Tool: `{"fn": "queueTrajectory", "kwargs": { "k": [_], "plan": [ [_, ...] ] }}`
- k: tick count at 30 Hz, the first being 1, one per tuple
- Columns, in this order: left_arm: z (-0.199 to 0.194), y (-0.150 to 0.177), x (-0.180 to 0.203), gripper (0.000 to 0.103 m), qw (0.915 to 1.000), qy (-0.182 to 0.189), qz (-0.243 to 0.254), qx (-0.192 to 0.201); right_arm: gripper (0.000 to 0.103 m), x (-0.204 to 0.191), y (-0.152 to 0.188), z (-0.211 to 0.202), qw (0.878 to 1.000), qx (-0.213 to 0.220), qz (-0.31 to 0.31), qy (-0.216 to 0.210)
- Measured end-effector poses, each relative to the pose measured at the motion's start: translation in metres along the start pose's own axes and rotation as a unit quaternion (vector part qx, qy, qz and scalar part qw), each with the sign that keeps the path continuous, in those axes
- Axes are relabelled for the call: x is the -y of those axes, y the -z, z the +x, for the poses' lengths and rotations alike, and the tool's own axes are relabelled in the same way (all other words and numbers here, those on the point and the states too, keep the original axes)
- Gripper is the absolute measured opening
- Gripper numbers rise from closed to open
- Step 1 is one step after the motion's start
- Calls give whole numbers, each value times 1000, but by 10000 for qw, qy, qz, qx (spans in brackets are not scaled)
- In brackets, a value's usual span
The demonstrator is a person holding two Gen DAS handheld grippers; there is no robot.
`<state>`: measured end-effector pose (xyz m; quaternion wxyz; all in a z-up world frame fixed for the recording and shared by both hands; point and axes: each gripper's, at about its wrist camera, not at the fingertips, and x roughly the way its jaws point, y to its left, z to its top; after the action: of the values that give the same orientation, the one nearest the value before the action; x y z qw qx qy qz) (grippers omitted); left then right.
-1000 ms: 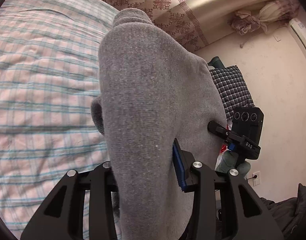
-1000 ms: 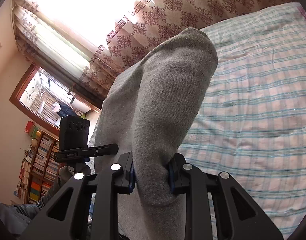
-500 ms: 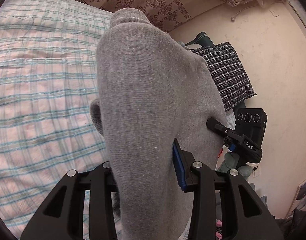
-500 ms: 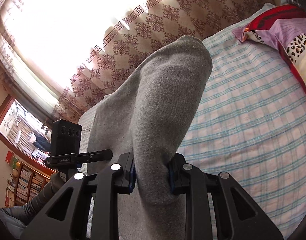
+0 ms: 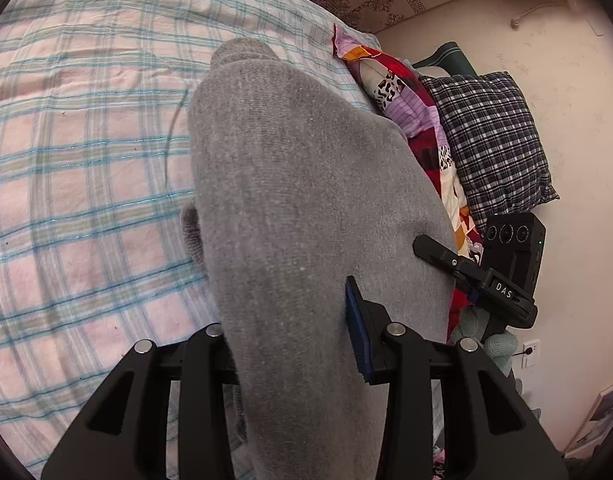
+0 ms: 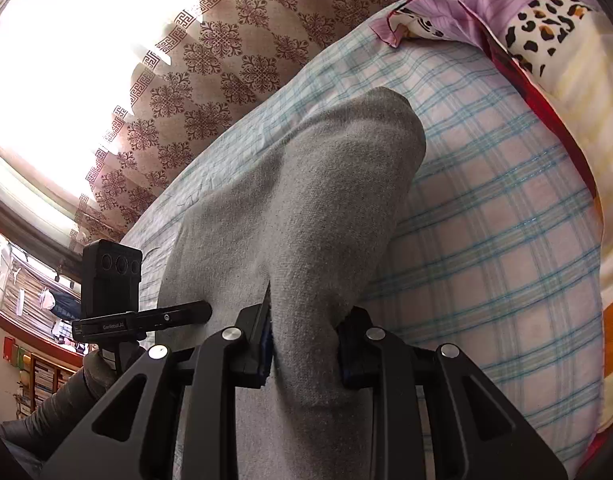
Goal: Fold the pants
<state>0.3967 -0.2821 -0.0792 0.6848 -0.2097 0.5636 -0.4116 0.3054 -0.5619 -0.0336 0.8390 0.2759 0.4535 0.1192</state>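
The left gripper (image 5: 290,344) and right gripper (image 6: 304,350) each have their fingers clamped on a bunched edge of the grey pants (image 5: 306,208), held above the checked bed (image 5: 78,168). Wide bare sheet lies ahead; a patchwork quilt (image 6: 546,40) lines the bed's far edge.

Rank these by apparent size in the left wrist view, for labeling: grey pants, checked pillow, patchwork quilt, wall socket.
1. Grey pants, though inflated by nearness to the camera.
2. and 3. Checked pillow and patchwork quilt: look alike, unranked.
4. Wall socket.
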Motion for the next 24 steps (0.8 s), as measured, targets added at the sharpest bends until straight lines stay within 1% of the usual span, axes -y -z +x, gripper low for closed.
{"fn": "queueTrajectory", "kwargs": {
  "k": [2, 3, 4, 5, 7, 9, 11, 12, 15, 18, 21, 22, 24],
  "plan": [
    [2, -1, 1, 42, 9999, -120, 124, 16, 26, 7, 1, 2, 10000, 30, 50, 26],
    [3, -1, 4, 45, 9996, -193, 206, 23, 28, 8, 2, 2, 10000, 57, 58, 25],
    [1, 0, 6, 47, 9993, -263, 258, 30, 33, 8, 3, 2, 9999, 78, 39, 77],
    [3, -2, 10, 49, 9992, -301, 278, 40, 36, 7, 3, 1, 9998, 103, 5, 176],
    [1, -2, 10, 56, 9988, -410, 261, 79, 46, 4, 6, -2, 9991, 165, -64, 382],
    [-4, 1, 4, 58, 9985, -492, 236, 101, 52, -1, 9, -8, 9973, 273, -189, 651],
    [-9, 2, 8, 61, 9975, -665, 189, 171, 53, -10, 12, -20, 9935, 448, -378, 979],
    [-12, 2, 12, 61, 9966, -767, 214, 216, 56, -14, 14, -28, 9911, 555, -454, 1117],
    [-27, 9, 25, 61, 9906, -1226, 469, 387, 60, -31, 23, -53, 9787, 962, -692, 1677],
    [-44, 23, 46, 62, 9778, -1833, 821, 597, 60, -53, 42, -71, 9631, 1264, -1041, 2134],
    [-57, 46, 69, 65, 9618, -2290, 1242, 840, 60, -78, 68, -76, 9481, 1424, -1444, 2447],
    [-59, 54, 76, 65, 9560, -2415, 1402, 895, 61, -84, 77, -76, 9455, 1440, -1545, 2480],
    [-59, 72, 87, 66, 9449, -2640, 1705, 919, 61, -93, 94, -73, 9457, 1381, -1621, 2456]
  ]
}}
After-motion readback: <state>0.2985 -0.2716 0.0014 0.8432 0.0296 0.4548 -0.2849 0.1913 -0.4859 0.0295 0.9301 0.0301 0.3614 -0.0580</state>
